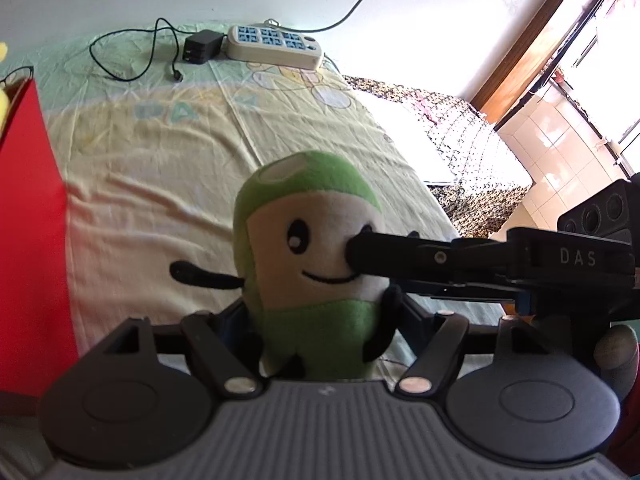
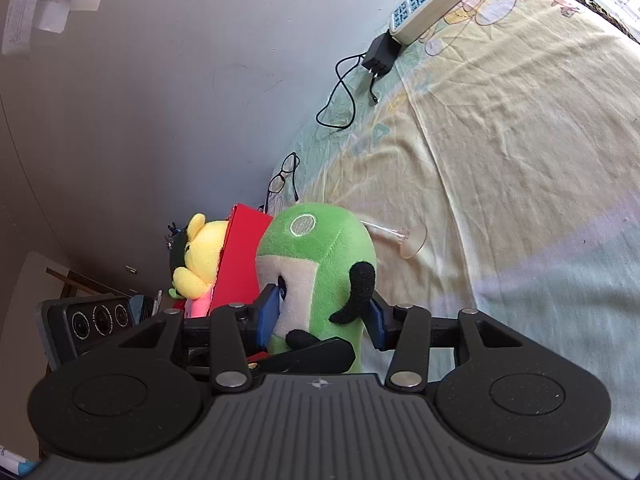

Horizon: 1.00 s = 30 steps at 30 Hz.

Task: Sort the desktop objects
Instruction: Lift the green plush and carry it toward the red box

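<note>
A green and white plush toy [image 1: 308, 240] with a smiling face stands upright between both grippers over the cloth-covered table. My left gripper [image 1: 320, 320] is shut on its lower body. My right gripper [image 2: 324, 312] is shut on it from the side; its blue pads [image 2: 270, 312] press the face and the back. In the left wrist view the right gripper's finger [image 1: 420, 256] reaches in from the right and touches the toy's face. A red box [image 1: 28, 220] stands at the left; it also shows behind the toy [image 2: 240, 256] with a yellow plush [image 2: 200, 256] in it.
A white power strip [image 1: 276, 46], a black adapter [image 1: 202, 46] and its cable [image 1: 132, 52] lie at the far edge by the wall. Glasses [image 2: 284, 178] and a clear suction-cup piece [image 2: 408, 240] lie on the cloth. A patterned bed [image 1: 460, 152] is to the right.
</note>
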Tool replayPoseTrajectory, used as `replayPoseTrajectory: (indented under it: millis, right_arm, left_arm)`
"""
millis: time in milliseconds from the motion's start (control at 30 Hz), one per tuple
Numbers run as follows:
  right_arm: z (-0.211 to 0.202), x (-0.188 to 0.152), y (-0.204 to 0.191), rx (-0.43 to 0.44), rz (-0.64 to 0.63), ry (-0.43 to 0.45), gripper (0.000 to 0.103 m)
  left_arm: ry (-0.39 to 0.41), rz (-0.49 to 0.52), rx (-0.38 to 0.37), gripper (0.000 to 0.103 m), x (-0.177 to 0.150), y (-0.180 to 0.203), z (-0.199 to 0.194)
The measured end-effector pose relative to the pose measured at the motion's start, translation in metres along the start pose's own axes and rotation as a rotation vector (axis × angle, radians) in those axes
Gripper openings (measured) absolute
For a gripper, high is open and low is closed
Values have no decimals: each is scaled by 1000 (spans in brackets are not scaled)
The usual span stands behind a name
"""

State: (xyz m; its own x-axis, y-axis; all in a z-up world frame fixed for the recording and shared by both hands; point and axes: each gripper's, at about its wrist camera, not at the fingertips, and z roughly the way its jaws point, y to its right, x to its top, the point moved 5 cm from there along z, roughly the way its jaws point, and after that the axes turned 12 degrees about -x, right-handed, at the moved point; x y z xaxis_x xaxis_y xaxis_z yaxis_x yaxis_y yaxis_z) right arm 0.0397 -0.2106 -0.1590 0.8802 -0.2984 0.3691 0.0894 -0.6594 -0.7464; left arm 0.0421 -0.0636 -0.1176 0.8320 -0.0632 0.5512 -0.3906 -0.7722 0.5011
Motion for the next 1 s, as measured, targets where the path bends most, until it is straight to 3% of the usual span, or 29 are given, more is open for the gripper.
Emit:
replayPoseTrajectory:
  millis: [300, 633, 1000]
  right_arm:
    - [-9, -25, -45, 10, -48, 72, 48]
    - [-2, -61, -118, 63, -106, 165, 49]
    - [34, -110, -182, 92, -211, 130, 49]
  left_arm:
    - [40, 74, -14, 74, -9, 0, -53]
    - [130, 151, -31, 73, -18, -23, -138]
    - [140, 161, -34, 73, -49, -74, -209]
